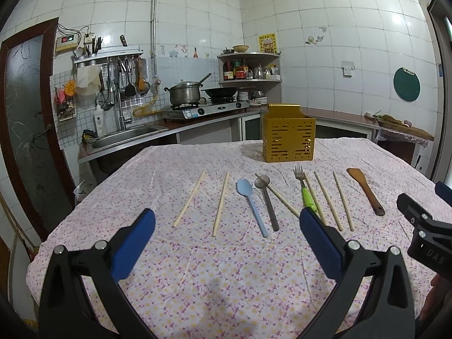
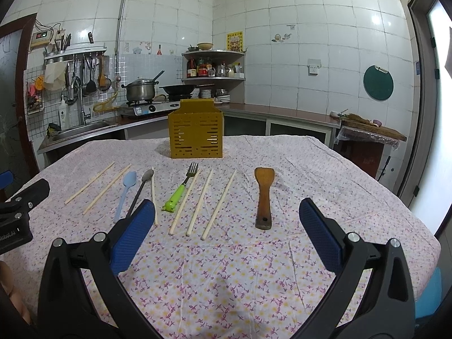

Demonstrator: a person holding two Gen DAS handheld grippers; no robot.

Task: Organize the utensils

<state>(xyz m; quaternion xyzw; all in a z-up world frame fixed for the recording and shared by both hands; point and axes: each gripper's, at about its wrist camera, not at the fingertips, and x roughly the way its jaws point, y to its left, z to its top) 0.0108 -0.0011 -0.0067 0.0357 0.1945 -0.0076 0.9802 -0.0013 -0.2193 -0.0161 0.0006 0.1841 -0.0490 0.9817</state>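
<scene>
Black angular frames on left gripper (image 1: 227, 220) and right gripper (image 2: 227, 212), each with 2 blue textured pads (image 2: 132, 234), silver round screws at joints, faint embossed lettering on side housings.

a home kitchen: tiled walls, gas stove (image 1: 205, 109) with pot (image 1: 185, 93), sink (image 1: 127, 135), hanging ladles (image 1: 130, 77)
</scene>
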